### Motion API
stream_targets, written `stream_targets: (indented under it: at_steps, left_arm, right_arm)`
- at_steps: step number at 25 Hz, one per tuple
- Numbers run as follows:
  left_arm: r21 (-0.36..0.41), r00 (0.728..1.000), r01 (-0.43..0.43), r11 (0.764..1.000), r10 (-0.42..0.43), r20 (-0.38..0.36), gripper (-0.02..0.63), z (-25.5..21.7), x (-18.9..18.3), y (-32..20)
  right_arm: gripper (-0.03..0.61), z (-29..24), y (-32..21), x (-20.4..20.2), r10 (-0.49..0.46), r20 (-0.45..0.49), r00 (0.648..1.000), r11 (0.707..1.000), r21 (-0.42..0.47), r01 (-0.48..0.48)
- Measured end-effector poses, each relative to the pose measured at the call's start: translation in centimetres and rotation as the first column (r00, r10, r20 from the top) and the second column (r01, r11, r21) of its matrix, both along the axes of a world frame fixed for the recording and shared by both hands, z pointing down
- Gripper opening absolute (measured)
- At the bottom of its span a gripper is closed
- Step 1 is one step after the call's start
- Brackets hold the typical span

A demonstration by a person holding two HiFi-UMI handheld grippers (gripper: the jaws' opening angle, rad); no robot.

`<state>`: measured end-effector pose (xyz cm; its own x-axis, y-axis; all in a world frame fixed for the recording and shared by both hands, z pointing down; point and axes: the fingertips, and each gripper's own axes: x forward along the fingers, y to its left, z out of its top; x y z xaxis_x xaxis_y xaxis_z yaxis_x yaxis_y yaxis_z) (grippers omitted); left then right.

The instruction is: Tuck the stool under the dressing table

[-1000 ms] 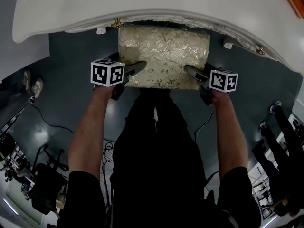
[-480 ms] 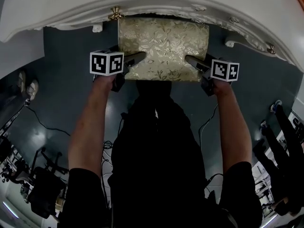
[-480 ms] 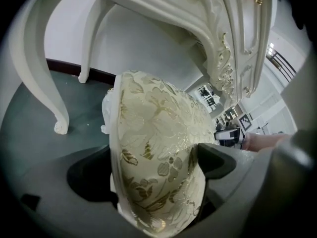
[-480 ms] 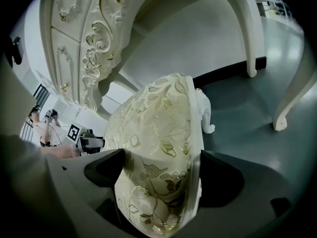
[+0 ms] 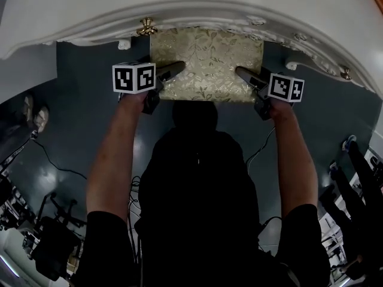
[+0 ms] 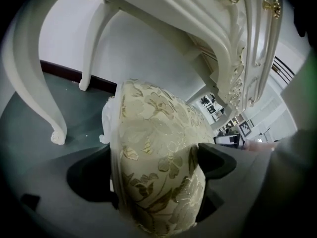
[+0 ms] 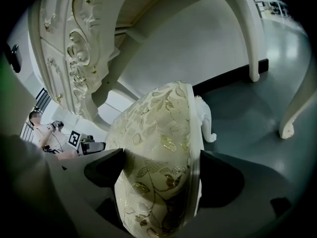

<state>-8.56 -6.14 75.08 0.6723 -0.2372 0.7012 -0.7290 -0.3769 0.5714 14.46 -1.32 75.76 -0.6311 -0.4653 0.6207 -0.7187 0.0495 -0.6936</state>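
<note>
Fabric on stool [image 5: 206,64]: pale cream-gold w/ leaf & flower brocade, shinier gold outlines; its legs white. Dressing table [image 5: 179,8] at 12 o'clock: white, carved scroll trim; knobs [image 5: 146,26] brass-gold, at approx. 11 and 2 o'clock. Floor [image 5: 90,118]: dark grey-teal, glossy. Left gripper [image 5: 172,70] & right gripper [image 5: 244,75]: dark grey jaws, white cubes w/ black square markers. Sleeves [image 5: 108,244] at 6 o'clock: black.
</note>
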Motion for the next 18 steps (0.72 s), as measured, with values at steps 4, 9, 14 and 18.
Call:
stream_targets:
  at_steps: [4, 9, 14, 18]
  left_arm:
    - [0.034, 0.999, 0.04, 0.999, -0.039, -0.023, 0.525, 1.9, 0.4, -4.0]
    - [0.068, 0.997, 0.075, 0.995, -0.072, -0.04, 0.526, 2.2, 0.4, -6.0]
    - [0.103, 0.993, 0.096, 0.99, -0.087, -0.08, 0.526, 1.2, 0.5, -6.2]
    - [0.065, 0.979, 0.135, 0.989, -0.123, -0.165, 0.525, 1.0, 0.0, -5.3]
  right_arm:
    - [0.448, 1.8, -4.3, 0.6, 0.017, 0.001, 1.0, 0.999, 0.027, -0.017]
    - [0.448, 1.6, -6.5, 1.2, 0.069, 0.008, 0.998, 0.994, 0.083, -0.069]
    - [0.448, 0.9, -6.6, 1.3, 0.125, 0.015, 0.992, 0.981, 0.146, -0.126]
    - [0.446, 1.1, -6.0, 1.8, 0.133, 0.051, 0.99, 0.975, 0.173, -0.14]
